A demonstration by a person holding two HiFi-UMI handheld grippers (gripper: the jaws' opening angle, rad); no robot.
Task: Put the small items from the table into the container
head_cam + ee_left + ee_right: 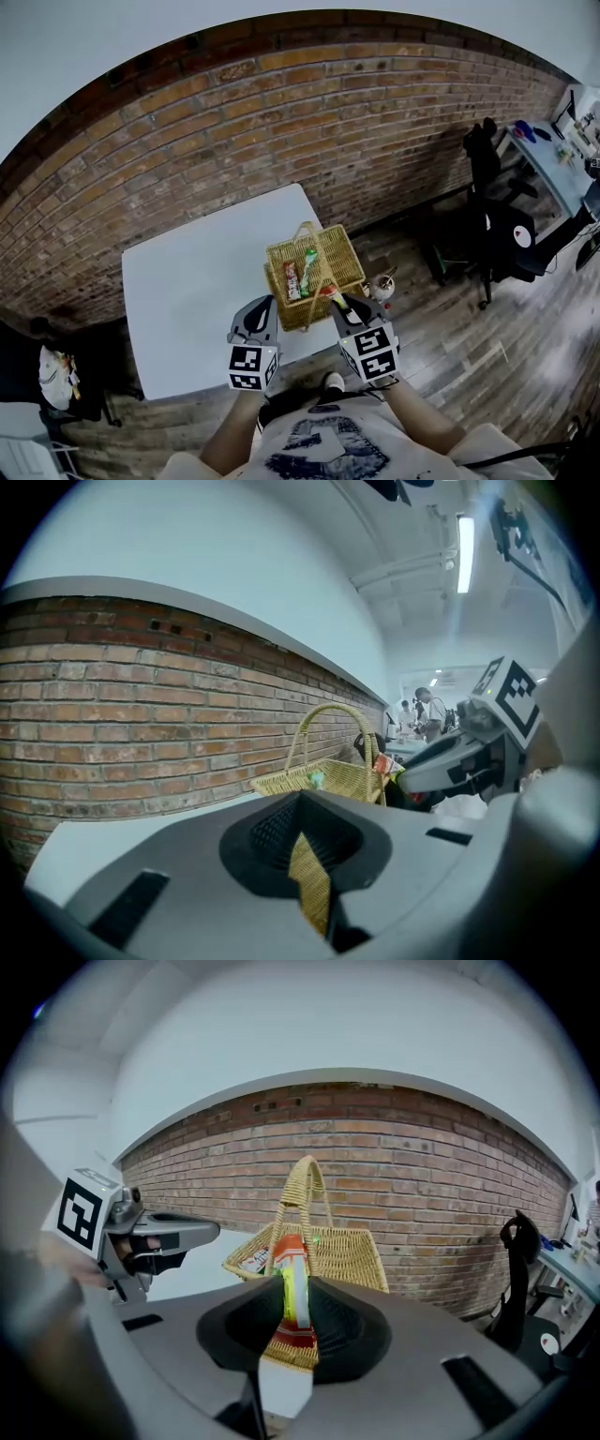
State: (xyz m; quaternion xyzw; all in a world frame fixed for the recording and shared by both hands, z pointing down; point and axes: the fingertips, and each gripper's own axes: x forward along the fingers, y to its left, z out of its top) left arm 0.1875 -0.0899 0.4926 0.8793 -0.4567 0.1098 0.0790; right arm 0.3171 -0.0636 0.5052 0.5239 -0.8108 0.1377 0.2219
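While the left gripper (265,302) has its jaws pressed together on a strip of the near rim of the tan wicker basket (345,258) with an arched handle, the right gripper (339,302) pinches a flat red and yellow-green snack packet (330,293) on edge just at that same near rim, on the basket's right. Seen from the right gripper view, the packet (292,1288) stands upright between the pads of the right gripper (291,1309), with a bit of wicker showing directly under it; whether that rim is also clamped I cannot tell. From the left gripper view, only the woven strip sits in the narrow slot of the left gripper (314,878), and the basket's (337,778) far side rises beyond it. The basket sits at the near right corner of the square white table (187,281), and inside it lie a couple of wrapped snack bars (292,277) and a small green item (310,258). Beyond the basket, the tabletop shows no loose items, so by my reading the task is close to finished: most of the things are already in, and what remains is to get the held packet over the rim and let it go inside.
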